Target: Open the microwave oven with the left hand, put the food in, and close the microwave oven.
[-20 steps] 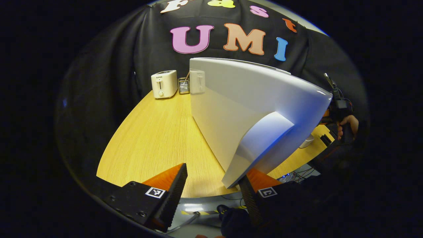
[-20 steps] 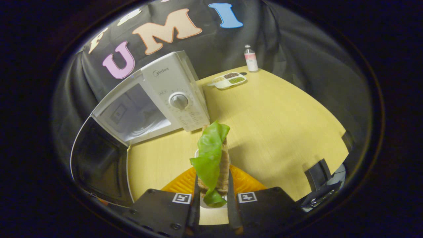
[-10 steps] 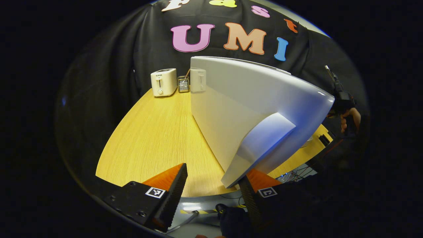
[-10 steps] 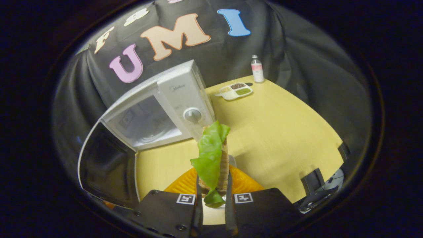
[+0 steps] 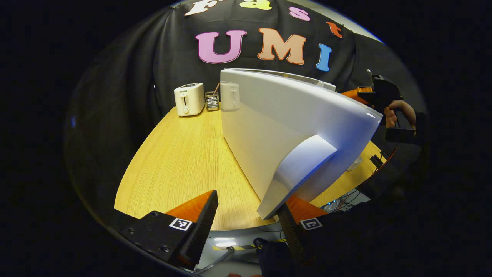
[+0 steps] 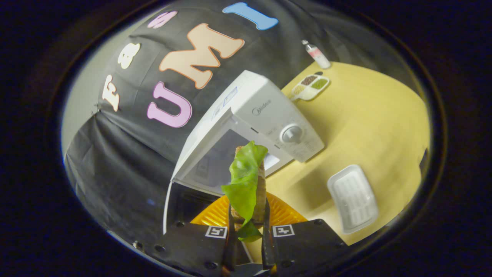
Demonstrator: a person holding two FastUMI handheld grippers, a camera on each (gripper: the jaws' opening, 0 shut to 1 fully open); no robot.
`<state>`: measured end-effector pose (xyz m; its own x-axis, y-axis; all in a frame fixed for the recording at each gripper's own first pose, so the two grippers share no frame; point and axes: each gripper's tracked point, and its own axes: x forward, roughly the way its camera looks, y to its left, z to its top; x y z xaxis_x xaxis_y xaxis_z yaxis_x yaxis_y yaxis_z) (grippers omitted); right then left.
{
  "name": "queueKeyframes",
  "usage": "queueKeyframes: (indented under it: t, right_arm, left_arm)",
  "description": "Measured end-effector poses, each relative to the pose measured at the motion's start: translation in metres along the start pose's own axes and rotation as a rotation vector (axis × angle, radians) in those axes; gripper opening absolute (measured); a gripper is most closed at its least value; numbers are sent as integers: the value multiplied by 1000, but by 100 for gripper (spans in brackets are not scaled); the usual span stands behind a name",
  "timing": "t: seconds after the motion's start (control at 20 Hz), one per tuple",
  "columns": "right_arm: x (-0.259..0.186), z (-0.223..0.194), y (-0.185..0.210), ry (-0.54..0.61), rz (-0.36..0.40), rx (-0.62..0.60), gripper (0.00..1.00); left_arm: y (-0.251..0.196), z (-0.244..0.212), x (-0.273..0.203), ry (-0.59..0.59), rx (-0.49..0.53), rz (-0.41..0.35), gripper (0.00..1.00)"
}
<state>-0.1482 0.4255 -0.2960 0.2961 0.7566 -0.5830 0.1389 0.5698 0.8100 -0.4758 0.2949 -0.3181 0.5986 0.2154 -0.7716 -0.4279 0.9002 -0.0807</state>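
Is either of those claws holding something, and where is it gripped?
Right gripper pinches the green-leafed sandwich by its lower end. Left gripper is open, holding nothing.

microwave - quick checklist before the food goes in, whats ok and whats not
1. Door open: ok. The microwave door is swung out, and the cavity shows past it in the right gripper view.
2. Grip on the food: ok. The right gripper is shut on the sandwich, with the lettuce hanging out one side.
3. Door held: cannot tell. The left gripper is open; one finger sits at the door's edge, and contact is unclear.
4. Line to the cavity: ok. The sandwich points at the opening.
5. Cavity free: cannot tell. Its floor is hidden behind the food.
6. White tray: ok. It lies on the table, off the path.
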Motion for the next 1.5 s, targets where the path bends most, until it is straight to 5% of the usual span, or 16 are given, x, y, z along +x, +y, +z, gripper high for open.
queueKeyframes:
  t: [0.1, 0.15, 0.45, 1.5]
  right_arm:
    - [18, -8, 6, 8, 14, 81, 21]
    - [30, -9, 6, 6, 12, 112, 28]
    - [89, -21, 36, -2, 55, 289, 28]
    - [226, -22, 42, -279, -66, 509, 28]
  left_arm:
    - [2, 1, -3, -7, -1, 5, 87]
    - [3, 0, -4, -9, -5, 6, 86]
    - [3, -1, -12, -15, -6, 7, 87]
    - [16, -24, -51, -15, -61, 65, 83]
